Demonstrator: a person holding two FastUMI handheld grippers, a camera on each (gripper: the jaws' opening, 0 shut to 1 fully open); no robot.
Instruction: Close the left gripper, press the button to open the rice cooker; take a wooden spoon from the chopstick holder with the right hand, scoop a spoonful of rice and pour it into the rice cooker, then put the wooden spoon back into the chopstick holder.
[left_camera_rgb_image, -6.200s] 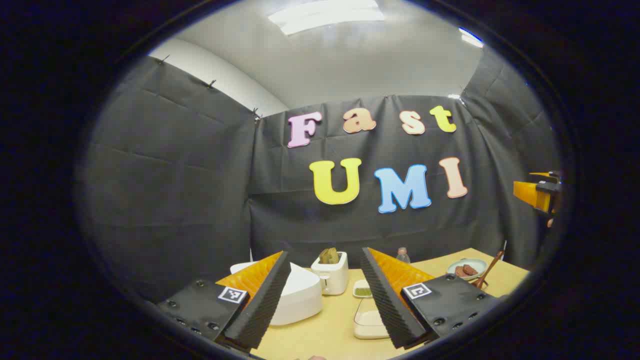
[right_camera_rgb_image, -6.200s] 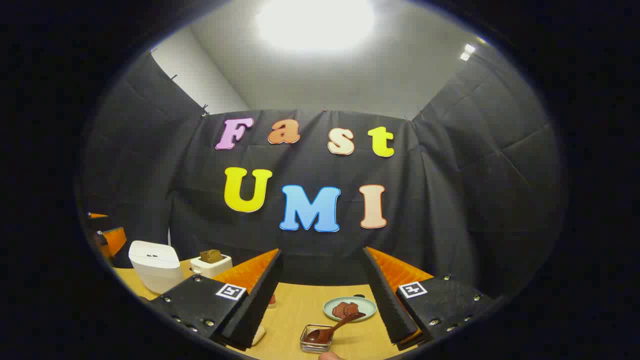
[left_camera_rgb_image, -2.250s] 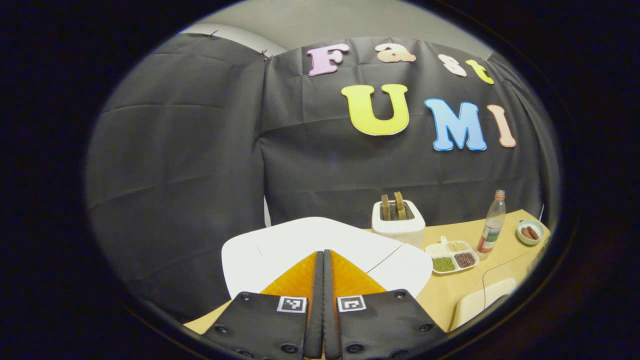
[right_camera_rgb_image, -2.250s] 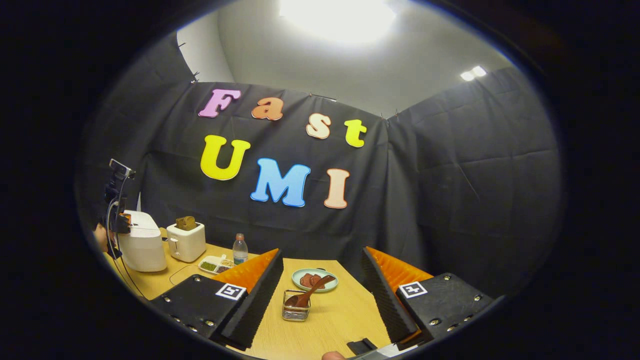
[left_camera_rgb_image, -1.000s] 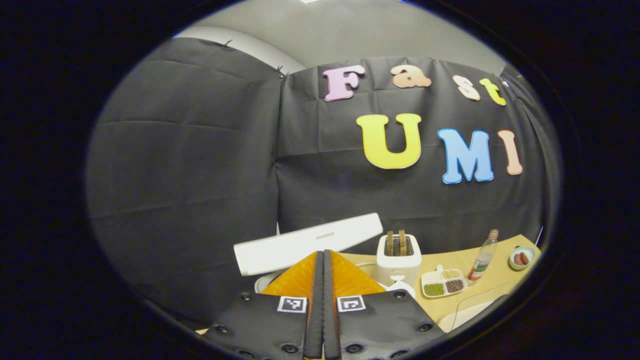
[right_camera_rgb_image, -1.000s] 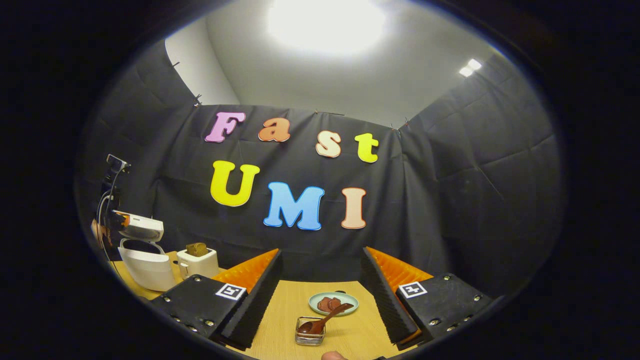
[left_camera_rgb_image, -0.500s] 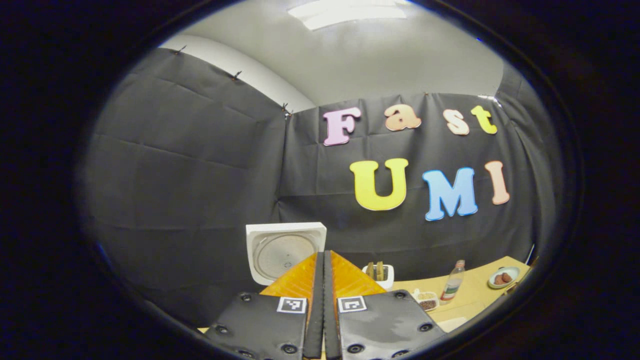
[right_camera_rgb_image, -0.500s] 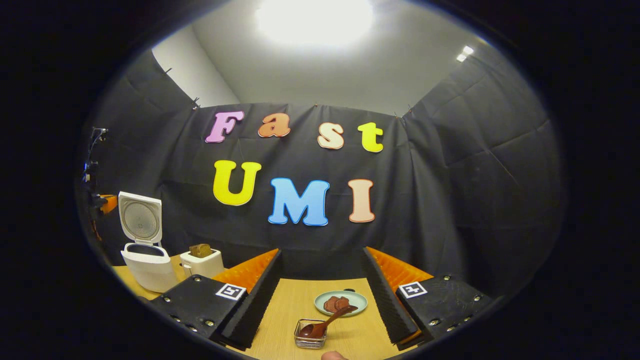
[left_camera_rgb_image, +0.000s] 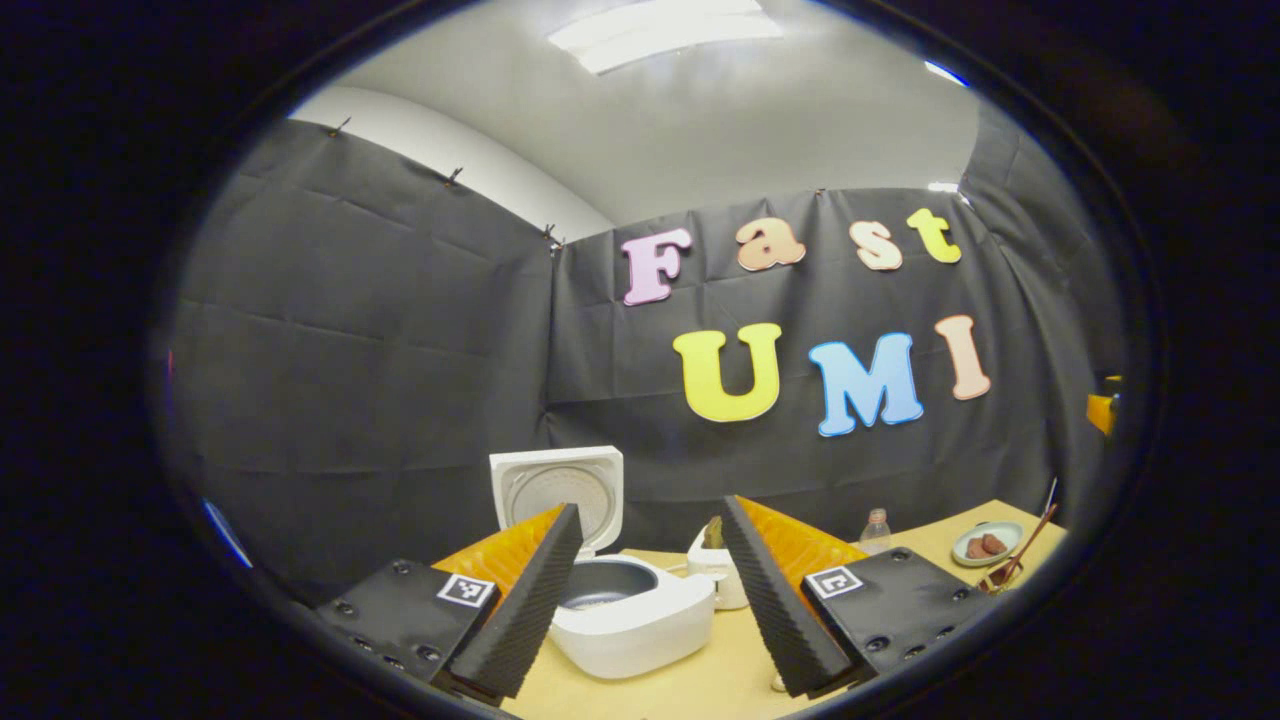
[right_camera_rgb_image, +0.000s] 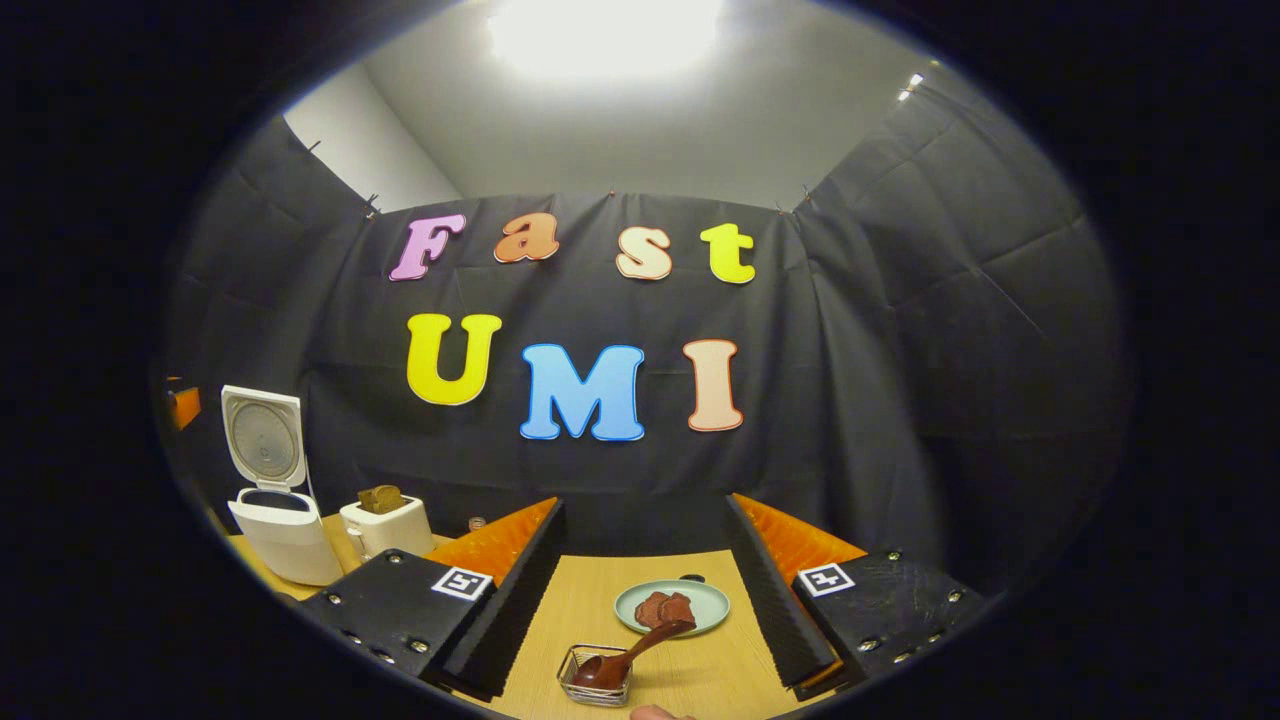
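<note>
Left gripper (left_camera_rgb_image: 648, 510) spread open, empty, above rice cooker (left_camera_rgb_image: 628, 618), lid up. Right gripper (right_camera_rgb_image: 645, 505) open too; wooden spoon (right_camera_rgb_image: 628, 653) in chopstick holder (right_camera_rgb_image: 592, 690) at 6 o'clock.

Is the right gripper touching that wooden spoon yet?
Apart. The right gripper view shows the open right gripper with bare table between its fingers and the wooden spoon.

R claw (right_camera_rgb_image: 645, 530) open | spoon (right_camera_rgb_image: 625, 655) in holder (right_camera_rgb_image: 594, 690) | cooker (right_camera_rgb_image: 272, 520) lid up
</note>
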